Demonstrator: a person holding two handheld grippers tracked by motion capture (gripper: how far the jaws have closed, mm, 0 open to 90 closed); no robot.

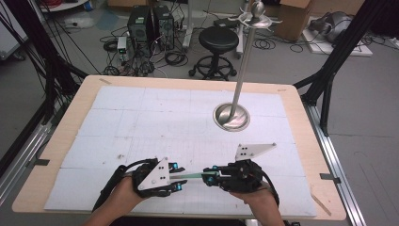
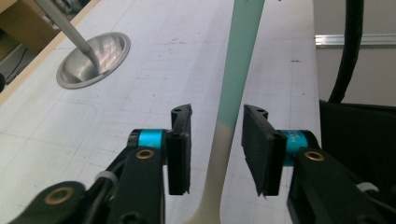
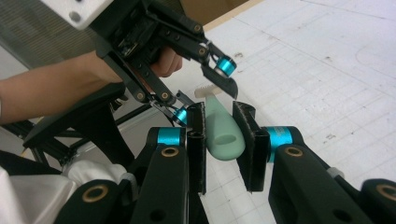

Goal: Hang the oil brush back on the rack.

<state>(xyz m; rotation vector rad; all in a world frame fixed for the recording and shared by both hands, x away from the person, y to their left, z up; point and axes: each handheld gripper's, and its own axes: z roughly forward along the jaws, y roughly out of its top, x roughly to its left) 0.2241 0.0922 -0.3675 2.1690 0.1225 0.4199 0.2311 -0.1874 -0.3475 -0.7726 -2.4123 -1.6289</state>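
A toothbrush [image 1: 193, 176] with a mint-green handle and a white neck hangs level above the table's near edge, between my two grippers. My right gripper [image 1: 209, 175] is shut on the thick green handle end [image 3: 224, 135]; its own tips [image 3: 219, 109] press both sides of it. My left gripper [image 1: 178, 176] stands open around the white neck [image 2: 223, 140], with a gap on each side at the tips [image 2: 218, 112]. In the right gripper view the left gripper [image 3: 208, 93] straddles the bristle end [image 3: 204, 91] without closing.
A metal stand rises from a round dished base [image 1: 231, 116] on the right middle of the white gridded mat [image 1: 155, 122], its pole topped by a knob with hooks [image 1: 256, 12]. Beyond the far table edge are a stool [image 1: 219, 40] and computer boxes.
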